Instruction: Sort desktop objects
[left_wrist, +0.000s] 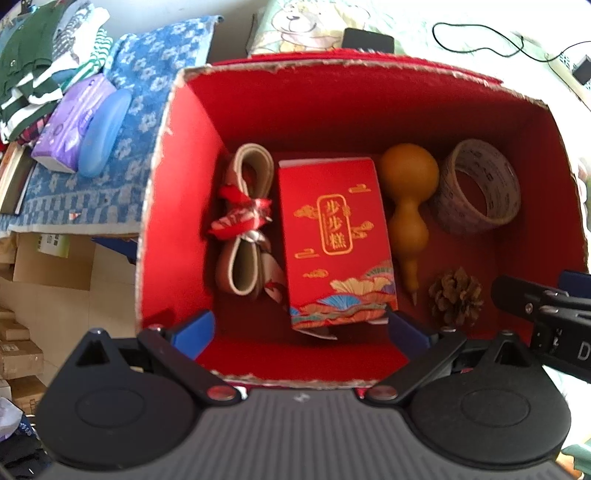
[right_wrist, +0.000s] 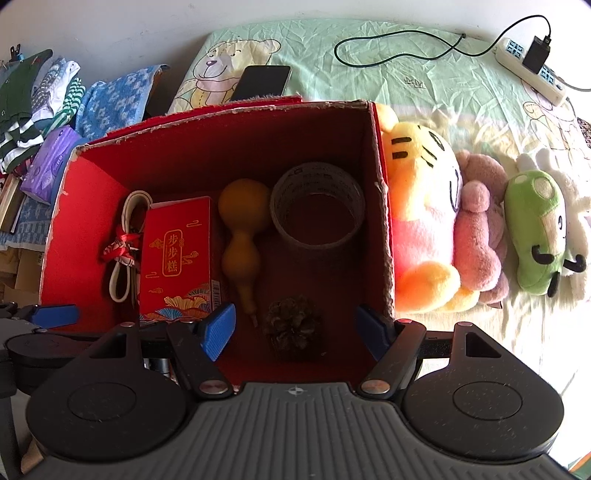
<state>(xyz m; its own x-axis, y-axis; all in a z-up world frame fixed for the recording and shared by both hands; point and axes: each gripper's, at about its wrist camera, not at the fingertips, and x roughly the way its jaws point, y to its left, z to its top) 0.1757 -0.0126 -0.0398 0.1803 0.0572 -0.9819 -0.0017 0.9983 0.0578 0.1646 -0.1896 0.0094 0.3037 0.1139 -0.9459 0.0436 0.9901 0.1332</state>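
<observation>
An open red cardboard box (left_wrist: 173, 206) (right_wrist: 85, 236) holds a ribbon-tied strap bundle (left_wrist: 243, 221) (right_wrist: 123, 243), a red gift packet (left_wrist: 334, 236) (right_wrist: 177, 258), a yellow gourd (left_wrist: 406, 210) (right_wrist: 242, 229), a tape roll (left_wrist: 476, 188) (right_wrist: 317, 205) and a pine cone (left_wrist: 456, 297) (right_wrist: 293, 326). My left gripper (left_wrist: 301, 332) is open and empty above the box's near side, over the packet. My right gripper (right_wrist: 295, 330) is open and empty, its blue fingers either side of the pine cone.
Plush toys, a tiger (right_wrist: 424, 221), a pink one (right_wrist: 478, 236) and a green one (right_wrist: 535, 229), lie right of the box on the green bedsheet (right_wrist: 424, 88). A phone (right_wrist: 260, 83), cable and power strip (right_wrist: 532, 70) lie behind. Folded clothes (left_wrist: 40, 62) and a tissue pack (left_wrist: 70, 125) lie left.
</observation>
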